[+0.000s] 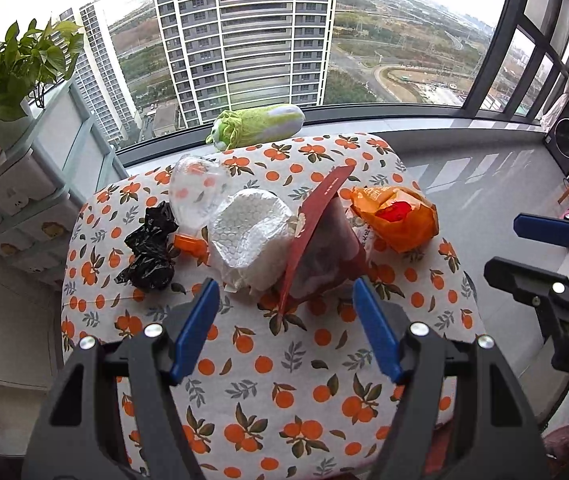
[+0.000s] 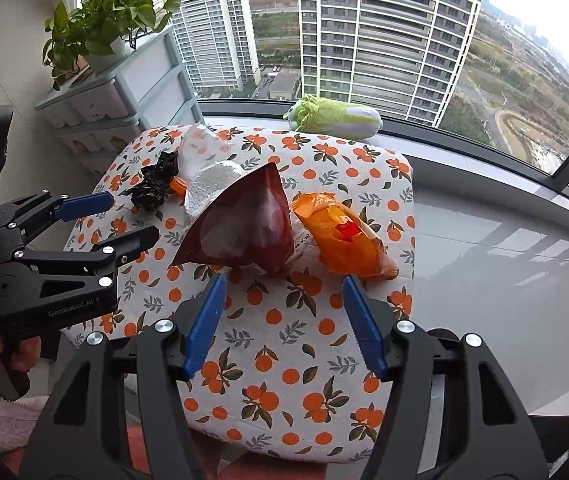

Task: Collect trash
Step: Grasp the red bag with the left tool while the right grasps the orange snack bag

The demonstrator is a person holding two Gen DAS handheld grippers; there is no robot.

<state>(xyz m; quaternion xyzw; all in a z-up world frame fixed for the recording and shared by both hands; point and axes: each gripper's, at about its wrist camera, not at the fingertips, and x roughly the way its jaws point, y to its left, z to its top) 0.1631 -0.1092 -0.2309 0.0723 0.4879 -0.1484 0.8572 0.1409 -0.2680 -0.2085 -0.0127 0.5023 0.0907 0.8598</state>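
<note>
We are holding the left gripper (image 1: 286, 286) above the desk (image 1: 284, 360), its blue fingers (image 1: 198, 320) standing wide apart with nothing between them. Our right gripper (image 2: 284, 284) is hanging likewise, fingers spread and empty. The trash is lying ahead on the orange-print cloth: a black bag (image 1: 150, 248), bubble wrap (image 1: 250, 236), a red pouch (image 2: 244, 224) and an orange wrapper (image 2: 344, 240) just beside it.
</note>
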